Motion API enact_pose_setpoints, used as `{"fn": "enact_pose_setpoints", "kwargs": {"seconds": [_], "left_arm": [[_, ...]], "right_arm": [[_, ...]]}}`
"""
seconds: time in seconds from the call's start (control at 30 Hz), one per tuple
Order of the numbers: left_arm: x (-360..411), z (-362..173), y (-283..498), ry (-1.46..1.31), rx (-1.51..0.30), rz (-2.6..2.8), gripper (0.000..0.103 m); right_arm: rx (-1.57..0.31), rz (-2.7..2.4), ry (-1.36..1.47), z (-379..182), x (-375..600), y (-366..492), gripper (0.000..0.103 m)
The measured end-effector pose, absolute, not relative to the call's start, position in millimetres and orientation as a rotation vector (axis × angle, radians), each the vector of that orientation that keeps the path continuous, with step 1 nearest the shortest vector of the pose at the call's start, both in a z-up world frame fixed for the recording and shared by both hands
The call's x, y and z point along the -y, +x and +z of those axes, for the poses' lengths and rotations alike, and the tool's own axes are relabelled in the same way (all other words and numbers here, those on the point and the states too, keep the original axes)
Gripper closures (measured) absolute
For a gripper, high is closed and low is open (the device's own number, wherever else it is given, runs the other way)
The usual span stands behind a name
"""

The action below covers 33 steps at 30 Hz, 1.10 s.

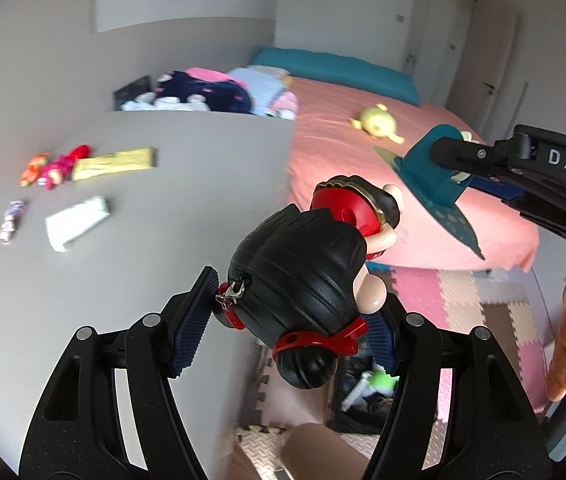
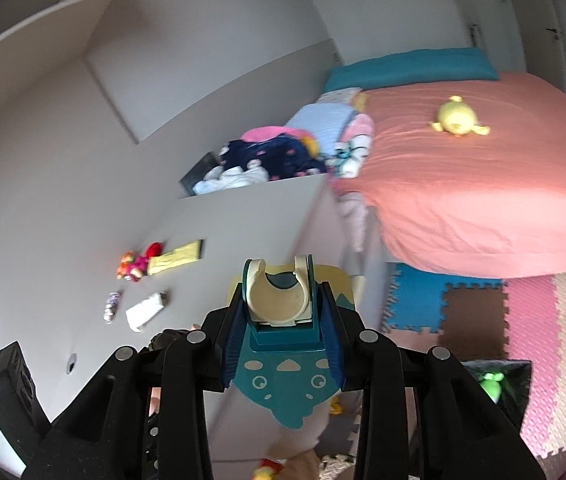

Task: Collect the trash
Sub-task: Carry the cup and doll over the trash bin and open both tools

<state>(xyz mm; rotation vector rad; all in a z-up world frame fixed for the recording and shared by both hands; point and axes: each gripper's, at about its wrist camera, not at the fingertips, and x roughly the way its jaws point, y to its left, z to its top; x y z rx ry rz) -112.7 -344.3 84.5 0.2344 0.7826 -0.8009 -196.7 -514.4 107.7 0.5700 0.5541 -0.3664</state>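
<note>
Doll [image 1: 303,280], black ribbed hair, red bands, red base, small clasp; centre frame, over bench [image 1: 163,240] edge. Left gripper [image 1: 295,320] about half open, clamped on doll. Right gripper [image 2: 281,340] narrower, clamped on teal holder [image 2: 283,384], cream clip on top, lower centre.

One doll [image 1: 307,280], one teal holder [image 2: 283,344], one yellow plush [image 2: 457,117], perhaps five desk scraps.

grey desk [image 1: 187,184]: wrappers [image 1: 115,163], small toys [image 1: 57,166]; bed [image 1: 363,148]: yellow plush [image 1: 377,122].
</note>
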Motion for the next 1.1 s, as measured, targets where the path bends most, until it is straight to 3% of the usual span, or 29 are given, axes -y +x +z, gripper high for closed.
{"fn": "enact_pose_setpoints", "kwargs": {"seconds": [0.5, 0.9, 0.93, 0.97, 1.0, 1.07, 1.1], "left_arm": [[449.3, 36.8, -209.6, 0.36, -0.885, -1.031, 0.037], [505.8, -19.7, -265.4, 0.544, -0.961, -1.119, 0.036], [509.8, -25.2, -267.3, 0.559, -0.977, -1.13, 0.033], [512.7, -29.3, -268.7, 0.573, -0.988, -1.136, 0.024], [516.2, -33.5, -271.5, 0.599, -0.993, -1.131, 0.007], [519.2, -38.4, -277.0, 0.67, -0.943, -1.087, 0.006], [520.3, -41.4, -278.3, 0.704, -0.917, -1.066, 0.006]], "right_arm": [[-0.562, -0.599, 0.625, 63.5, 591.9, -333.7, 0.067], [-0.691, -0.69, 0.71, -7.1, 636.4, -382.2, 0.066], [-0.721, -0.695, 0.705, -12.1, 636.1, -378.3, 0.066], [-0.763, -0.706, 0.694, -19.0, 638.8, -375.9, 0.063], [-0.804, -0.728, 0.683, -26.8, 641.4, -374.9, 0.042], [-0.826, -0.811, 0.67, -39.5, 646.9, -378.3, 0.013], [-0.825, -0.853, 0.661, -42.6, 648.5, -380.4, 0.012]]}}
